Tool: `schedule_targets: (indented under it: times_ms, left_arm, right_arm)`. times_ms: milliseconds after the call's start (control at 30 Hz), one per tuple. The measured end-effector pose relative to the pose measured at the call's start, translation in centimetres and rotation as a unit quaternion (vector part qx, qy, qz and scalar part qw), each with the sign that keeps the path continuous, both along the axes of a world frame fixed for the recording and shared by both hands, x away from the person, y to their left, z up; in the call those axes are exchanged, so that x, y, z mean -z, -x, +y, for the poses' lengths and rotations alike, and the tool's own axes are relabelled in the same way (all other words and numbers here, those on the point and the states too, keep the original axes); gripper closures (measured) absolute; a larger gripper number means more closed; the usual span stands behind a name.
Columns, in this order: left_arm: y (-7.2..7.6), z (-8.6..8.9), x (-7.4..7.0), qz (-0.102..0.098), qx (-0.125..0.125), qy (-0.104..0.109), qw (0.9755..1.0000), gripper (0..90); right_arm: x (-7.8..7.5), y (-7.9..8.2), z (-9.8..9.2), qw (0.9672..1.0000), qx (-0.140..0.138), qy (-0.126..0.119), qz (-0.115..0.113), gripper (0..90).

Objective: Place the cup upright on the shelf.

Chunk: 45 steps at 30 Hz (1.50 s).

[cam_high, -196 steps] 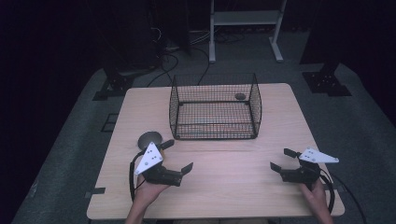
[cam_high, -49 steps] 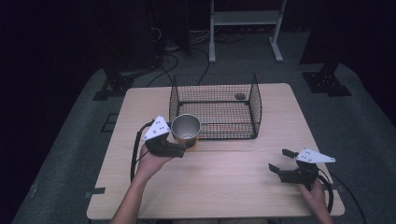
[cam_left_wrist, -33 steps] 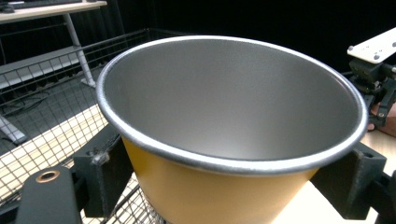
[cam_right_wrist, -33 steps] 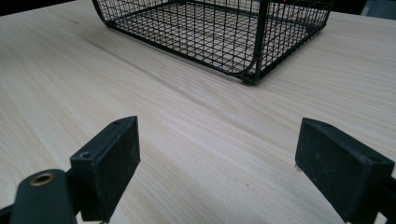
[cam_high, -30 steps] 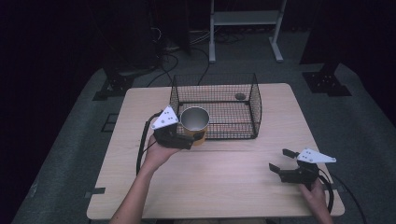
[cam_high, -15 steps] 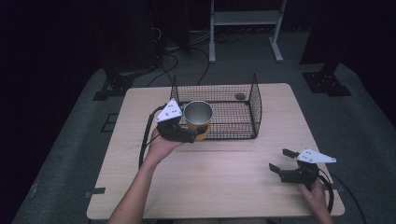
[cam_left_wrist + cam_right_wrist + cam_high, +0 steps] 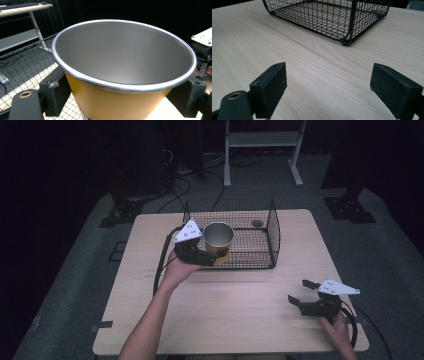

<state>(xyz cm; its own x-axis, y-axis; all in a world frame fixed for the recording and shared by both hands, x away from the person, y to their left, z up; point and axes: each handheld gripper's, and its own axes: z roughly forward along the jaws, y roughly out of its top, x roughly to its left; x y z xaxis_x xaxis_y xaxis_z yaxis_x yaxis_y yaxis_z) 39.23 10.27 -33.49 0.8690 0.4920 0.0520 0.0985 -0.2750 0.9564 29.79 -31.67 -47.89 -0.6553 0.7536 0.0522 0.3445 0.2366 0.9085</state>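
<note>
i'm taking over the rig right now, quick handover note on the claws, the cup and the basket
Left claw: shut on the cup, upright and lifted at the wire basket's near-left corner.
Right claw: open, holding nothing, low over the table at its near right.
Basket: one small dark thing by the far wall; too small to identify.
Done: cup picked up.
Left: probably setting the cup down inside the basket, then opening the claw.

Orange cup with silver inside, black wire basket.

Dark room, grey carpet, white desk frame.
</note>
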Motion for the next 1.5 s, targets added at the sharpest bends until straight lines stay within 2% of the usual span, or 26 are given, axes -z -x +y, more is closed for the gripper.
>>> schedule_targets:
  times_ms: [100, 500, 633, 1000, 1067, 1500]
  left_arm:
    - [-0.3, -0.2, 0.0, 0.004, 0.001, 0.006, 1.0000, 15.3]
    - [-1.5, -1.2, -0.3, 0.000, 0.002, -0.002, 1.0000, 15.3]
    - [-2.1, -1.6, -0.4, 0.004, 0.005, 0.004, 1.0000, 15.3]
    - [-3.6, -3.1, -0.8, 0.001, 0.008, -0.010, 0.9999, 15.3]
    - [-3.8, -3.3, -0.8, 0.004, 0.010, -0.008, 0.9999, 15.3]
    - [-5.4, -4.3, -0.6, 0.009, 0.010, -0.025, 0.9996, 15.3]
  right_arm:
    - [0.0, 0.0, 0.0, 1.0000, 0.000, 0.001, -0.001, 12.9]
    - [0.0, 0.0, -0.1, 1.0000, 0.004, -0.003, -0.001, 12.9]
    - [0.0, 0.0, 0.0, 1.0000, 0.003, -0.002, -0.002, 13.0]
    - [0.0, 0.0, -0.1, 1.0000, 0.003, -0.005, -0.003, 12.9]
    - [0.0, 0.0, -0.1, 1.0000, 0.002, -0.005, -0.003, 12.9]
    - [0.0, 0.0, -0.2, 0.9999, 0.004, -0.010, -0.002, 12.9]
